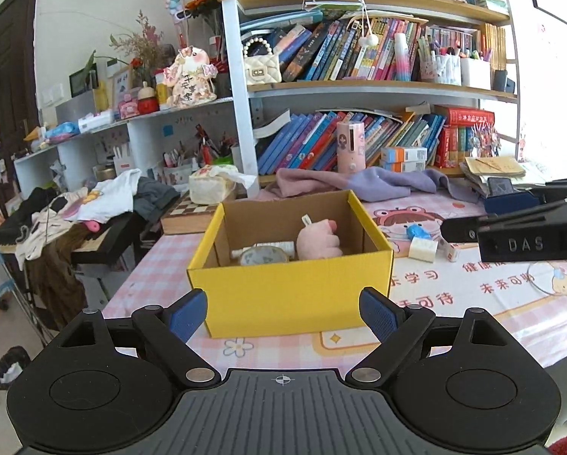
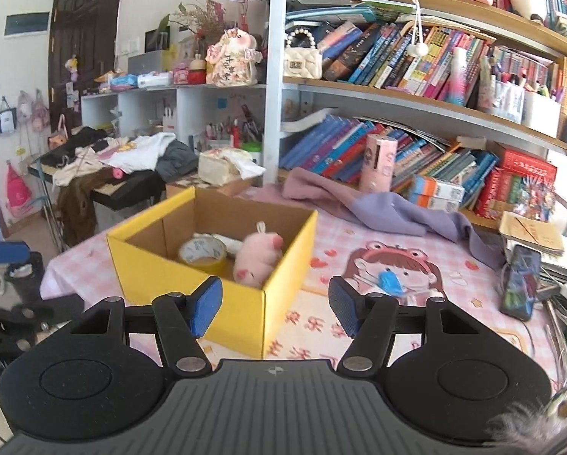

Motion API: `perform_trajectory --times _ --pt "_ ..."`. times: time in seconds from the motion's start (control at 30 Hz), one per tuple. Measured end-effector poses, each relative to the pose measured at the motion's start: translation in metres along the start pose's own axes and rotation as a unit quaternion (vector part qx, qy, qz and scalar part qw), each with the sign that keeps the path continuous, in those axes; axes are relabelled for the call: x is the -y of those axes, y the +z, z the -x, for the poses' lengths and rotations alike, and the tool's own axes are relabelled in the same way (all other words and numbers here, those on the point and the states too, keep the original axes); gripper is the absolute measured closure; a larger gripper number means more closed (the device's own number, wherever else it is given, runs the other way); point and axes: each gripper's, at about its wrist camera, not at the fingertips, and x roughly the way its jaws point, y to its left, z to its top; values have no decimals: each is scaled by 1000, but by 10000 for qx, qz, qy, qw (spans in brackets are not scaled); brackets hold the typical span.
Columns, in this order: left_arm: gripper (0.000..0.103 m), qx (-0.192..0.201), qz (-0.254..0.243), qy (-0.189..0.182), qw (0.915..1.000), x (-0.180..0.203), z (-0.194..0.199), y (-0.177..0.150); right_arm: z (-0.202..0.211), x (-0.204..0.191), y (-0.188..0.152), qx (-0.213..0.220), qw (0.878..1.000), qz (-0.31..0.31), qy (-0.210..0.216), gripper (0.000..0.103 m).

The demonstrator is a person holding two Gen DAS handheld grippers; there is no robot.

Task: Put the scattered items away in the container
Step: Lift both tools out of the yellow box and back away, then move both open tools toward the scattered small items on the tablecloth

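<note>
- The left gripper (image 1: 283, 313) hovers over the counter (image 1: 473, 303) with its blue-padded fingers (image 1: 187, 314) spread wide and nothing between them.
- Straight ahead of those fingers, just beyond the tips, stands the yellow box (image 1: 291, 292), open at the top, its near wall spanning the gap between them.
- Inside the box lie a pink plush toy (image 1: 318, 240), a roll of tape (image 1: 263, 256) and a white tube (image 1: 262, 248) behind the roll.
- Beyond the left gripper's right-hand finger, past the box, a blue toy (image 1: 417, 232) and a small white block (image 1: 423, 249) rest on the counter, close together.
- The right gripper (image 2: 275, 307) also has its fingers (image 2: 343, 309) parted and empty; in the left wrist view its black body enters from the right edge.
- Ahead of the right gripper's left-hand finger sits the same box (image 2: 222, 303), one corner pointing between the fingers; the plush (image 2: 258, 259) and tape roll (image 2: 202, 252) show inside.
- Just past its right-hand finger lies the blue toy (image 2: 388, 281), on the cartoon-printed mat.
- Farther out to that side, a dark phone (image 2: 520, 282) rests near the counter's edge.
- Beyond the box, a purple cloth (image 2: 378, 210) is draped in front of the bookshelf (image 2: 416, 110).
</note>
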Motion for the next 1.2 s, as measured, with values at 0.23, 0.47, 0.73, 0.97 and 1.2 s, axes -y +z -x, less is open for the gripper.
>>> perform_trajectory --times 0.23,0.47,0.73,0.97,1.2 --pt "13 -222 -30 0 9997 4 1 -16 3 -1 -21 -189 9995 138 -204 43" --pt "12 -489 159 295 9982 13 2 -31 8 -14 -41 -466 9987 47 -205 38" --pt "12 -762 142 123 9969 18 -4 -38 13 -21 -58 -702 9967 270 -299 26" --pt "11 -939 193 -23 9954 25 -10 -42 17 -17 -67 -885 9951 315 -318 18" --pt "11 -1010 -16 -116 9948 34 -8 -44 17 -15 -70 -973 9942 276 -376 13"
